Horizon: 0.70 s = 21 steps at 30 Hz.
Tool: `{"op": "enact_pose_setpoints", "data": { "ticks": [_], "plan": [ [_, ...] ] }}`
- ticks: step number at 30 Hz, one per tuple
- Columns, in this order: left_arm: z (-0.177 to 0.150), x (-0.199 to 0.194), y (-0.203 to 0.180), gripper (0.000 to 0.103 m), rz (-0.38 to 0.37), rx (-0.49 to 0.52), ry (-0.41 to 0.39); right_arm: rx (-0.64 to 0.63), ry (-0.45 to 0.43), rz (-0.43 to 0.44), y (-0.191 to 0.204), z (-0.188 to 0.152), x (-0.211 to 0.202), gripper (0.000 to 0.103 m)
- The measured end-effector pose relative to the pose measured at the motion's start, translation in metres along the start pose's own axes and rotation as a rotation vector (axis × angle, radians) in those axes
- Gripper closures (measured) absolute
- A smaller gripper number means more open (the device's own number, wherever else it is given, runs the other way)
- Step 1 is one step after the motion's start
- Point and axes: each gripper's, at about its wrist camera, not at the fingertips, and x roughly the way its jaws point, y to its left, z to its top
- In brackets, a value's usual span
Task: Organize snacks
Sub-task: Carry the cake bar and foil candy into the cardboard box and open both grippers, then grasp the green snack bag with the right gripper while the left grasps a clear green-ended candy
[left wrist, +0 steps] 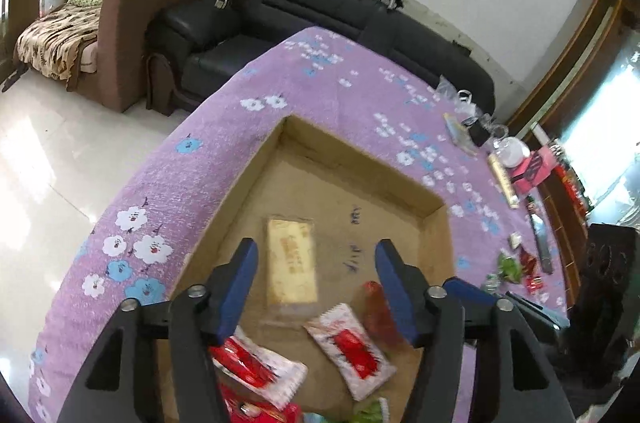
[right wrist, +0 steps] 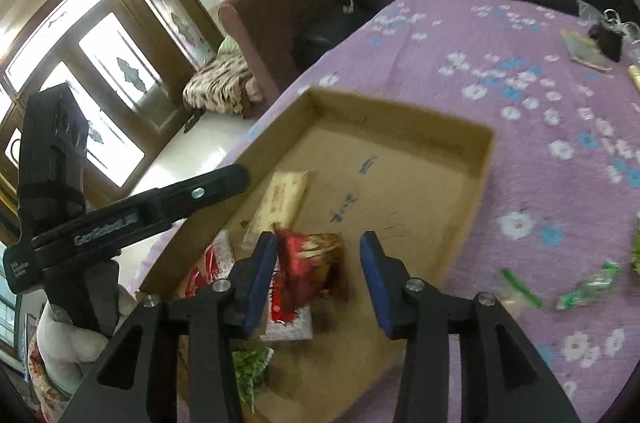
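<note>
A shallow cardboard tray (left wrist: 352, 163) (right wrist: 476, 175) lies on a purple flowered tablecloth. In it are a beige wafer pack (left wrist: 292, 263) (right wrist: 282, 201), white-and-red packets (left wrist: 352, 347) (left wrist: 256, 367), a dark red snack bag (right wrist: 312, 267) (left wrist: 376, 307) and a green packet (right wrist: 250, 371). My left gripper (left wrist: 316, 263) is open and empty above the tray's near part. My right gripper (right wrist: 318, 257) is open just above the dark red bag, which lies loose between its fingers. The left gripper's body (right wrist: 132, 215) shows at the left in the right wrist view.
Green snack packets (right wrist: 588, 287) lie on the cloth (right wrist: 540, 127) right of the tray. More packets, a black knife-like object and jars (left wrist: 516, 159) sit along the table's far right. A black sofa (left wrist: 304, 7) and brown armchair (left wrist: 132, 23) stand behind the table.
</note>
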Motion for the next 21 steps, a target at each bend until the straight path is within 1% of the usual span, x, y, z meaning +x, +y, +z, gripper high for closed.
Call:
{"op": "enact_pose_setpoints", "data": {
  "ticks": [3, 5, 10, 13, 17, 21],
  "plan": [
    [-0.004, -0.011, -0.015, 0.037, -0.033, 0.026, -0.011, 0.032, -0.04, -0.008, -0.021, -0.002, -0.027, 0.06],
    [-0.008, -0.017, -0.028, 0.034, -0.054, 0.052, -0.015, 0.069, -0.075, -0.031, -0.044, -0.004, -0.051, 0.06],
    [-0.02, -0.021, -0.06, 0.028, -0.105, 0.105, -0.007, 0.199, -0.157, -0.134, -0.119, -0.018, -0.109, 0.06],
    [-0.029, -0.012, -0.085, 0.027, -0.133, 0.152, 0.024, 0.291, -0.18, -0.193, -0.167, -0.032, -0.134, 0.06],
    [-0.044, 0.005, -0.12, 0.028, -0.152, 0.226, 0.079, 0.386, -0.201, -0.226, -0.211, -0.05, -0.153, 0.06],
    [-0.058, 0.02, -0.148, 0.028, -0.16, 0.29, 0.125, 0.42, -0.2, -0.229, -0.227, -0.057, -0.154, 0.06]
  ]
}}
